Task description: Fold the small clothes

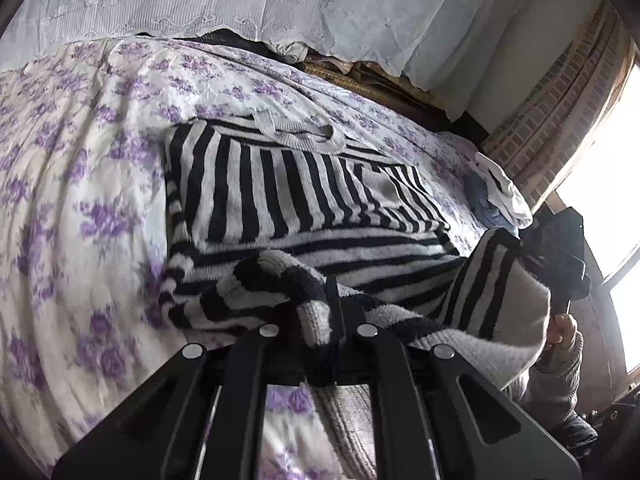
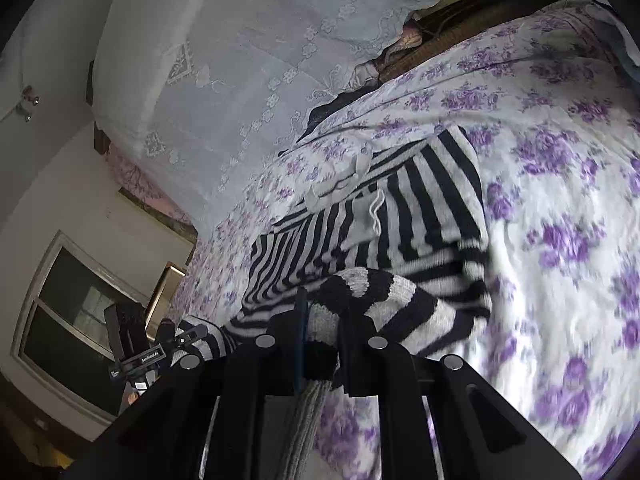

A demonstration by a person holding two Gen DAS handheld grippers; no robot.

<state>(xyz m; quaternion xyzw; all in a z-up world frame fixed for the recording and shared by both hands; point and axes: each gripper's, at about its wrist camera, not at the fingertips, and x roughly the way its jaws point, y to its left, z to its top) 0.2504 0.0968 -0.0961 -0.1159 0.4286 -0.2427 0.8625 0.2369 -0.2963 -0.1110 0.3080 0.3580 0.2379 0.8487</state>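
A black-and-white striped knit sweater (image 1: 288,196) lies on the bed with its sleeves folded in; it also shows in the right wrist view (image 2: 404,216). My left gripper (image 1: 320,320) is shut on the sweater's lower hem and lifts it off the bed. My right gripper (image 2: 324,328) is shut on the hem at the other corner. The right gripper shows in the left wrist view (image 1: 556,268) holding its raised corner. The left gripper shows in the right wrist view (image 2: 176,340) at the far hem corner.
The bed is covered by a white sheet with purple flowers (image 1: 80,200). A lace cloth (image 1: 240,0) hangs at the far side. A small pile of other clothes (image 1: 500,196) lies near the bed's right edge. A window (image 2: 80,320) is on the wall.
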